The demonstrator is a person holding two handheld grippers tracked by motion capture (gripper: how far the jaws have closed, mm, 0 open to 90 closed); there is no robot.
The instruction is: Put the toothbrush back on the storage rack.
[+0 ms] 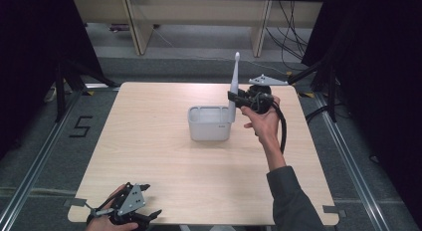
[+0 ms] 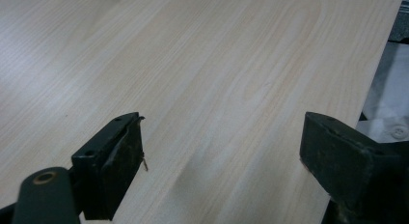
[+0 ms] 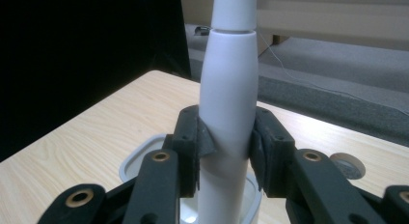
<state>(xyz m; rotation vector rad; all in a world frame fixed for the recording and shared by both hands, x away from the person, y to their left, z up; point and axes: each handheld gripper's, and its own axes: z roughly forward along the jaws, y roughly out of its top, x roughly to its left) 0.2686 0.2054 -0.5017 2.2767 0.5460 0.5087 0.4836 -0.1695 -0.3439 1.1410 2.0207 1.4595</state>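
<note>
On a pale wood table [image 1: 164, 156], electric toothbrush [image 1: 233, 89] pinched upright in right gripper [image 1: 234, 99] fingers over grey holder [image 1: 209, 123] — apt to tilt, catch the rim, tip it; left gripper [image 1: 144, 213] fingers wide, idle.

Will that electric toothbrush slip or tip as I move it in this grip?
The toothbrush looks stiff, smooth and glossy, so it may slide between the right gripper's fingers. It is tall and slim, held low, so it could swing; the container probably tips easily.

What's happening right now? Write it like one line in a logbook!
right hand-held gripper: shut on toothbrush | toothbrush: upright, lower end in grey box | left hand-held gripper: open, empty, near table edge
</note>
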